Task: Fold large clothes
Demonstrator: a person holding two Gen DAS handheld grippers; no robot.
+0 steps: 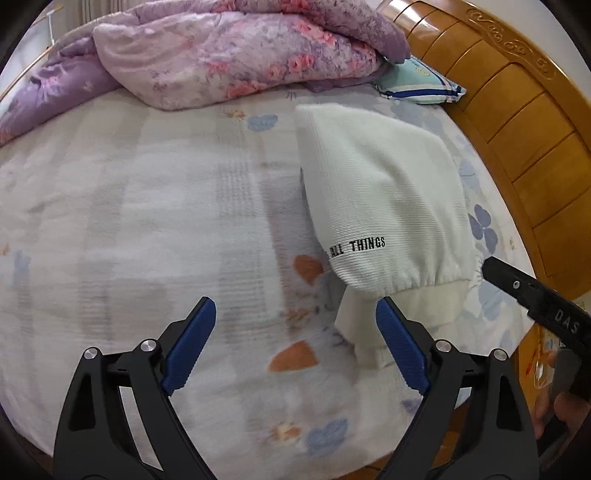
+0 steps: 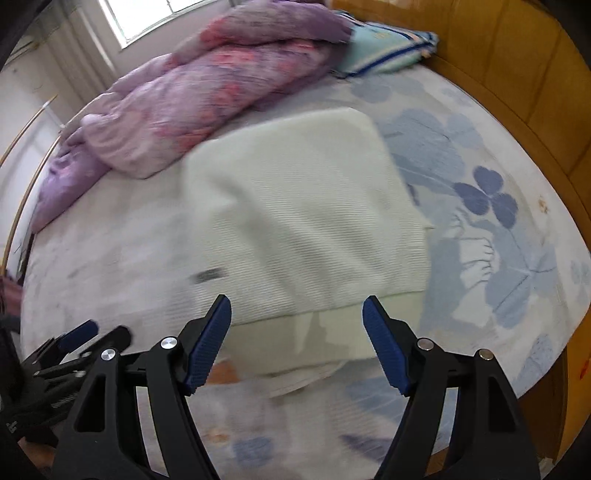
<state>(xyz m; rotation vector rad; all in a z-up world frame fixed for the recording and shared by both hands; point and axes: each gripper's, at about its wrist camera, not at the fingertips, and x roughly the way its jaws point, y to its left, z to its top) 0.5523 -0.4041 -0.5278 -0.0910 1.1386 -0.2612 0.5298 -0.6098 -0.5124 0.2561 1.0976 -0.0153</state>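
A white ribbed sweatshirt (image 1: pixel 380 199) lies folded into a compact block on the flowered bed sheet (image 1: pixel 147 221), with black lettering "ALL THINGS" near its elastic hem. It fills the middle of the right wrist view (image 2: pixel 303 221), somewhat blurred. My left gripper (image 1: pixel 295 314) is open and empty, just left of the hem, its right pad at the hem's edge. My right gripper (image 2: pixel 297 314) is open and empty, its jaws straddling the near hem from above. The right gripper's black body shows in the left wrist view (image 1: pixel 535 295); the left gripper shows low left in the right wrist view (image 2: pixel 77 339).
A crumpled purple and pink floral quilt (image 1: pixel 229 55) lies at the far side of the bed. A light blue striped pillow (image 1: pixel 421 81) sits by the wooden headboard (image 1: pixel 517 129). A window (image 2: pixel 147 14) is behind the quilt.
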